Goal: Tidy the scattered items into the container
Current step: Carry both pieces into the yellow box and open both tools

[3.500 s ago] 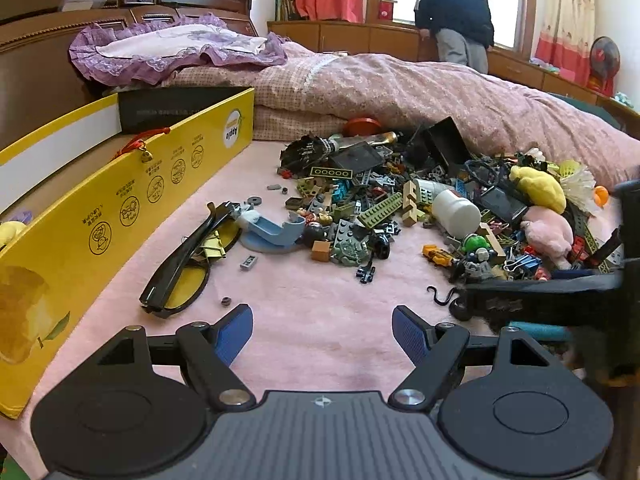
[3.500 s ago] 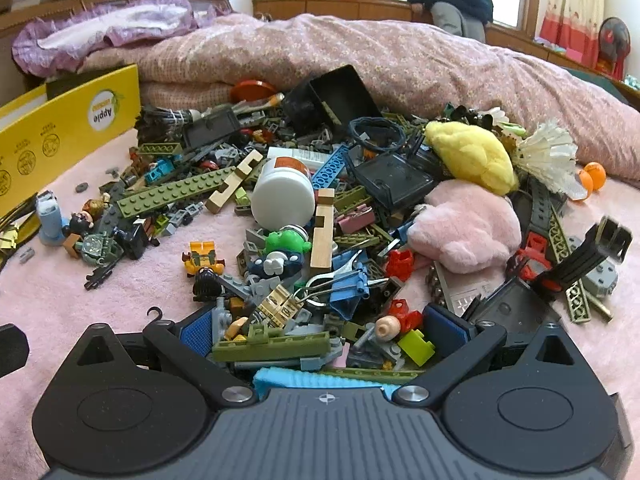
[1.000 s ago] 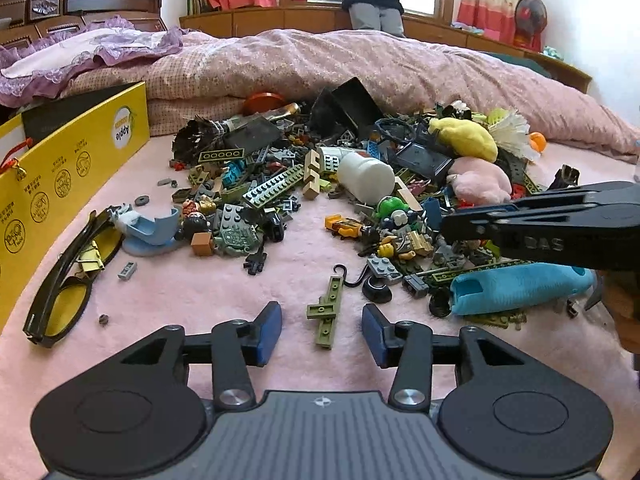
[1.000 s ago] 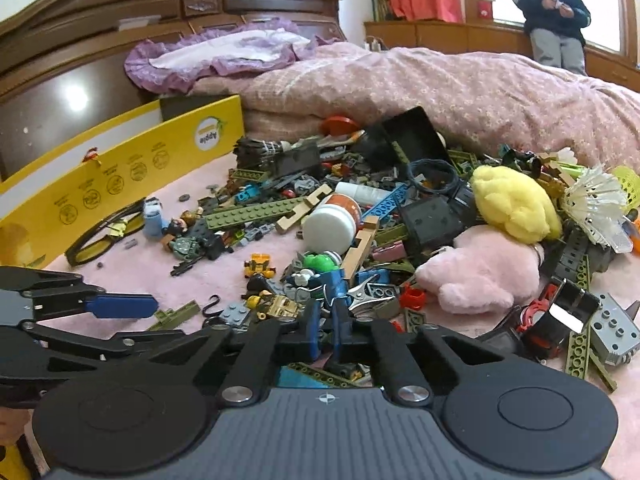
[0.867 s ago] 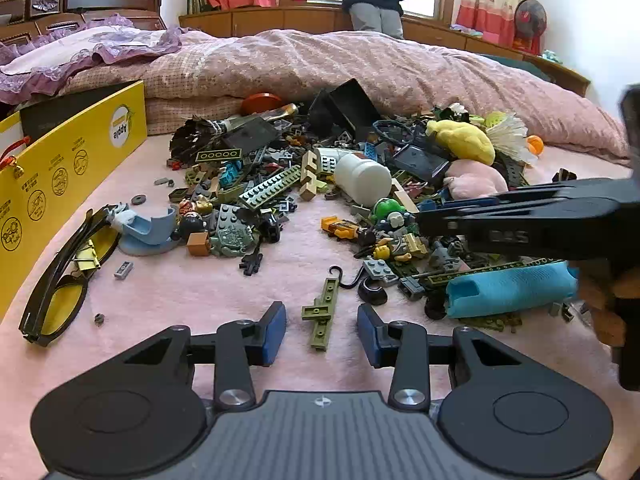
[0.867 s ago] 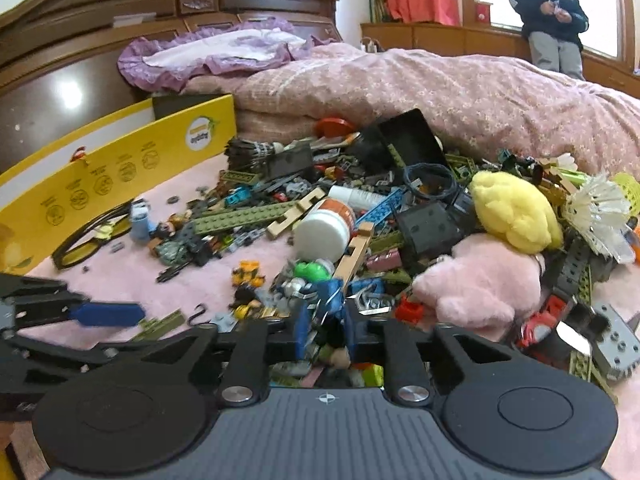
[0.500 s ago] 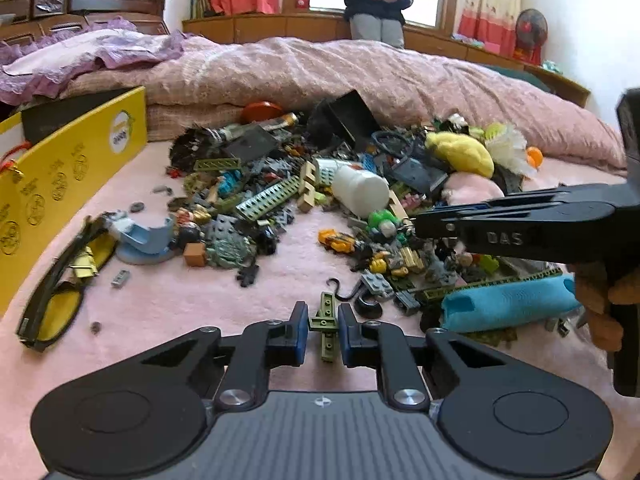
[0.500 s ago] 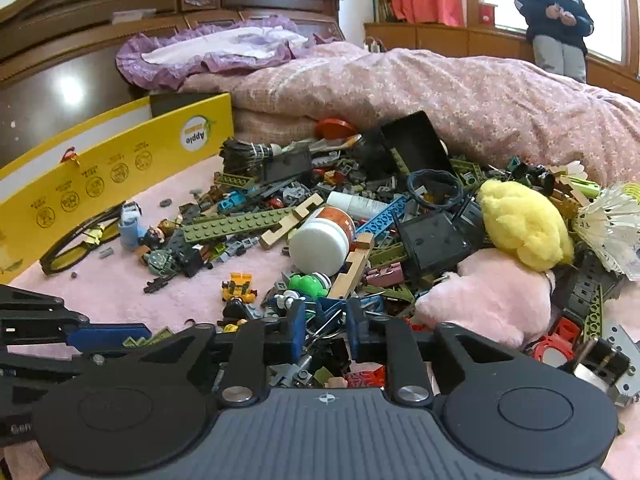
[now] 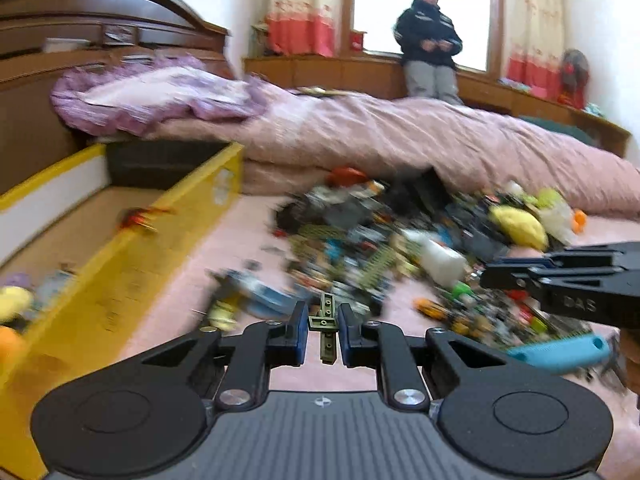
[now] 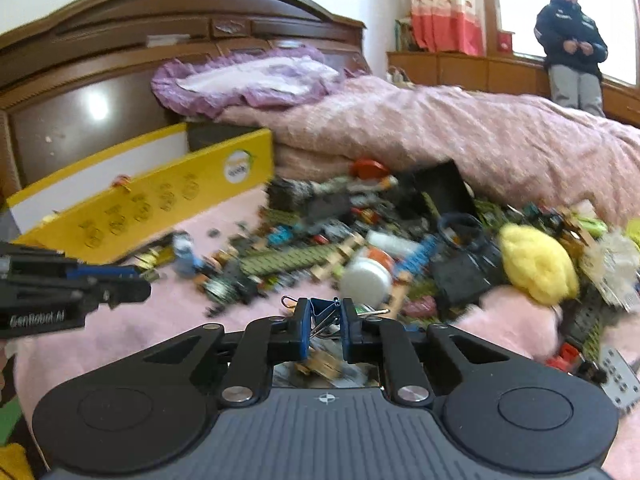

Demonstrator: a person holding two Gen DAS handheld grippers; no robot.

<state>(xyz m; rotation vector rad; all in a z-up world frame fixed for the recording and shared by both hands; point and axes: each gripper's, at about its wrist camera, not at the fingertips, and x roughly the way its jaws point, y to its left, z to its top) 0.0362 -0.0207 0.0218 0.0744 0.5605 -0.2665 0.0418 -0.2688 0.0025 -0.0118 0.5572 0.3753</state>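
Note:
My left gripper (image 9: 323, 330) is shut on an olive green brick piece (image 9: 327, 325) and holds it above the pink bedspread. My right gripper (image 10: 323, 330) is shut on a blue binder clip (image 10: 323, 313), lifted above the pile. The right gripper also shows at the right of the left wrist view (image 9: 560, 280); the left gripper shows at the left of the right wrist view (image 10: 72, 288). The yellow cardboard box (image 9: 132, 252) stands open at the left, with a few toys inside. It also shows in the right wrist view (image 10: 160, 196). A pile of scattered toys (image 9: 400, 248) lies on the bedspread.
A rumpled pink quilt (image 9: 400, 144) runs behind the pile. A wooden headboard (image 10: 120, 80) and purple pillow (image 10: 256, 76) are at the back left. A person (image 9: 430, 40) stands by the window. A blue comb-like item (image 9: 560, 354) lies at the right. A yellow plush (image 10: 536, 264) sits in the pile.
Both grippers have risen from the pile with their pieces and swung left toward the yellow box. The views are blurred by motion.

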